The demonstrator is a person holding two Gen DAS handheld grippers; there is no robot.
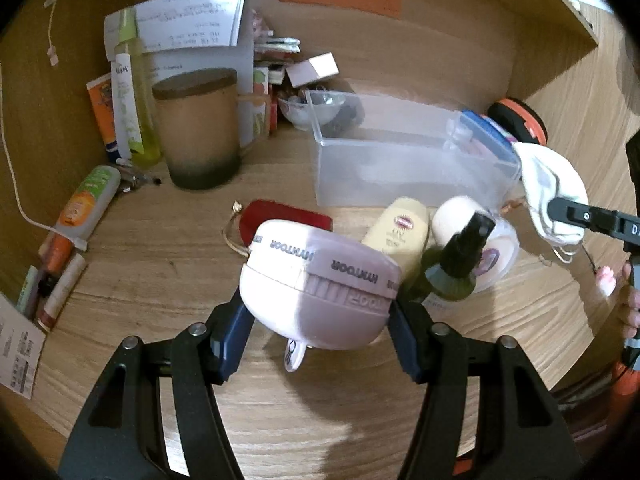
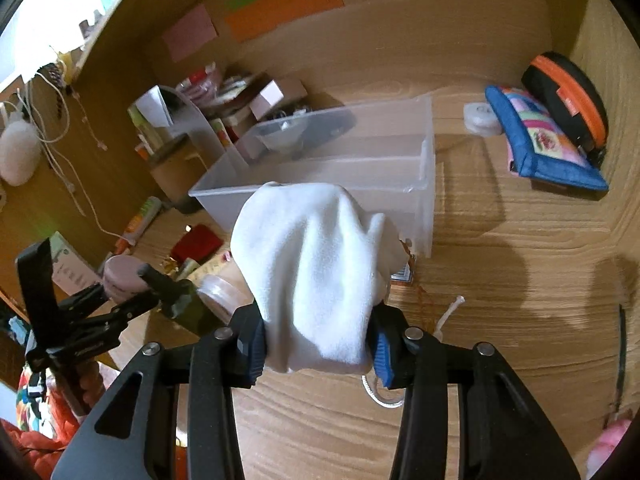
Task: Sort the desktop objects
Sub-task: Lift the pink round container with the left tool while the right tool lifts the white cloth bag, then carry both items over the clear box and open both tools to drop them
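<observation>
With the left gripper (image 1: 320, 316) clamped on the pink case (image 1: 320, 284) and the right gripper (image 2: 320, 344) pinching the white mask (image 2: 316, 276), both above the counter (image 2: 500, 260), the carry step seems underway; next, reach the clear bin (image 2: 424, 184) and release.

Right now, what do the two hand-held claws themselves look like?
Both are matte black, built of angled link arms with long slots and silver pivot pins. The left claw and the right claw each end in dark blue pads; on the right claw the pads look ribbed. An orange part sits low on the right tool's handle.
</observation>
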